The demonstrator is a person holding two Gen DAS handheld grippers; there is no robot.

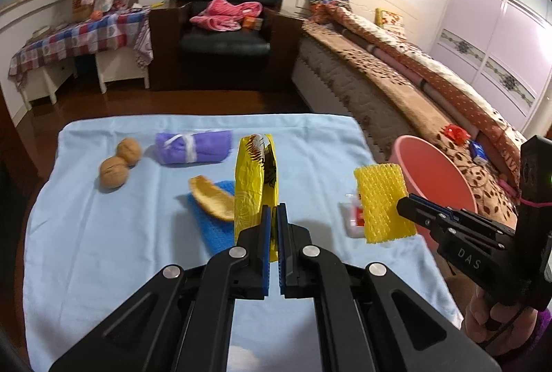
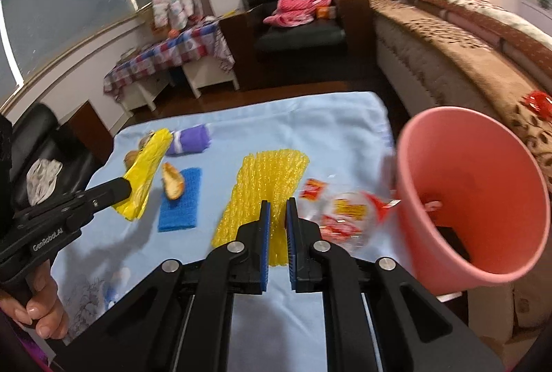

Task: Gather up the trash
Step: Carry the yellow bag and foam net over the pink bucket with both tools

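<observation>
Beyond my desk's blue cloth (image 1: 86, 234) I see two walnuts (image 1: 119, 163) beside a rolled purple towel (image 1: 193, 148), a black armchair (image 1: 226, 37) holding pink clothing (image 1: 224, 15), and a bed (image 1: 396, 79).

Pink bin (image 2: 476, 199) mouth unobstructed at table edge, bare blue cloth (image 1: 310, 144) beyond

**Where things lie on the counter**

On the counter (image 1: 86, 234), two walnuts (image 1: 119, 163) sit far left, a rolled cloth (image 1: 193, 148) just right of them. Nearer, a peel (image 1: 210, 196) rests on a sponge (image 1: 214, 220). A plastic wrapper (image 2: 341, 213) lies at the right edge, beside the bucket (image 2: 472, 196); the bed (image 1: 396, 86) lies beyond.
</observation>
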